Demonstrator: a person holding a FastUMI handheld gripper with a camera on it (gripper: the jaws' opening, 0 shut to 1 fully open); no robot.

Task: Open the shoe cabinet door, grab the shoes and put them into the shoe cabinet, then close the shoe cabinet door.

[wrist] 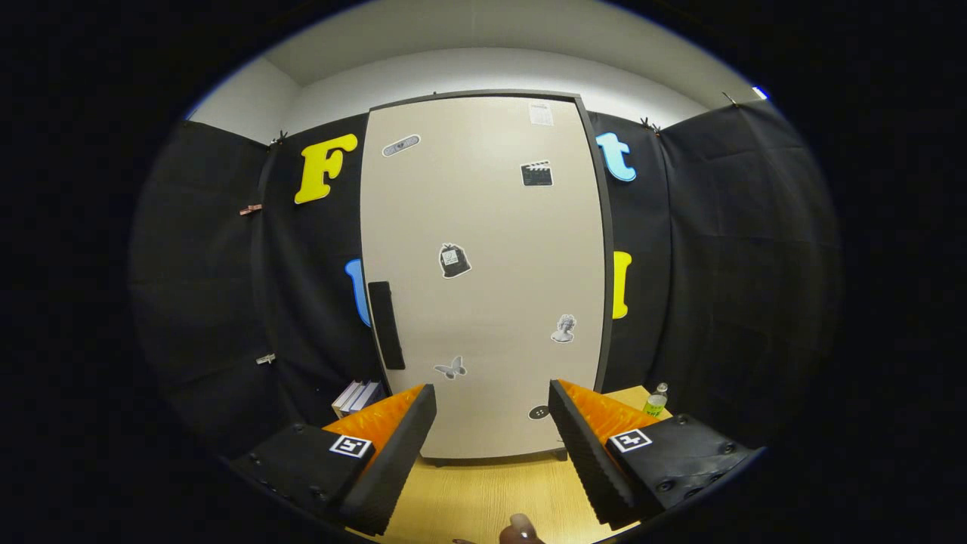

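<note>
A tall beige shoe cabinet (483, 227) with a dark frame stands straight ahead on the wooden floor, its door shut. The door carries several small stickers and a dark vertical handle (386, 325) on its left edge. My gripper (491, 419) hangs a little way before the cabinet's lower part, open, with nothing between its fingers. The handle sits above and just beyond the left finger (393, 446). The right finger (585, 446) points at the cabinet's lower right.
Some books (355, 397) lie on the floor to the cabinet's left, partly behind the left finger. A small bottle (656, 400) stands to its right. A fingertip of a hand (520, 529) shows low between the fingers. Black cloth walls close in on both sides.
</note>
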